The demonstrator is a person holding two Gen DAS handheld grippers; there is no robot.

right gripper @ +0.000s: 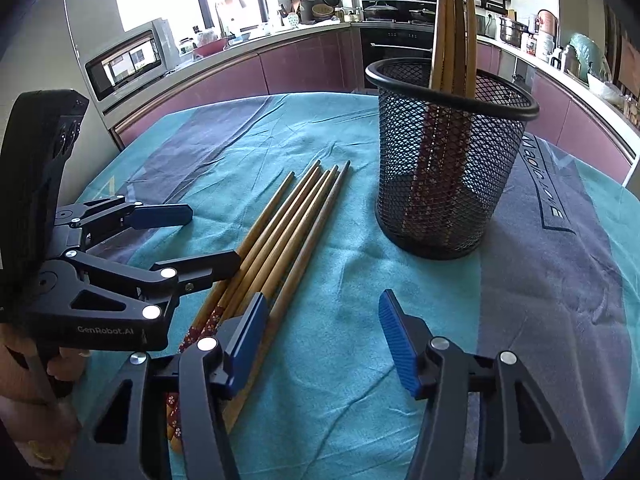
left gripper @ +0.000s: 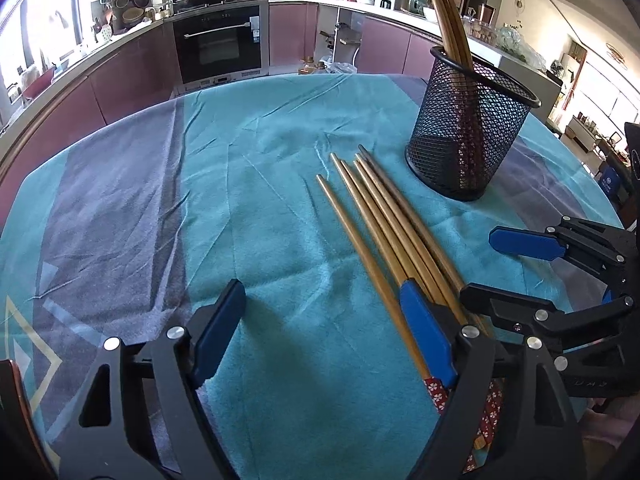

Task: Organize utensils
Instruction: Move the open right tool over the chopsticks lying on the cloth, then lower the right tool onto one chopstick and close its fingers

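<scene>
Right wrist view: I count four chopsticks (right gripper: 454,28) standing in the mesh holder (right gripper: 448,160), so that part's done.
Left to do: five loose chopsticks (right gripper: 280,228) lying beside the holder.
Grippers: left gripper (left gripper: 324,332) and right gripper (right gripper: 320,344) both spread, gripping nothing.

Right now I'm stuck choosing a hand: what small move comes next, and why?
Probably shift the right gripper slightly left and close on one of the loose chopsticks. Both grippers are open and empty, five chopsticks lie on the cloth, and the mesh holder stands nearer the right one.
</scene>
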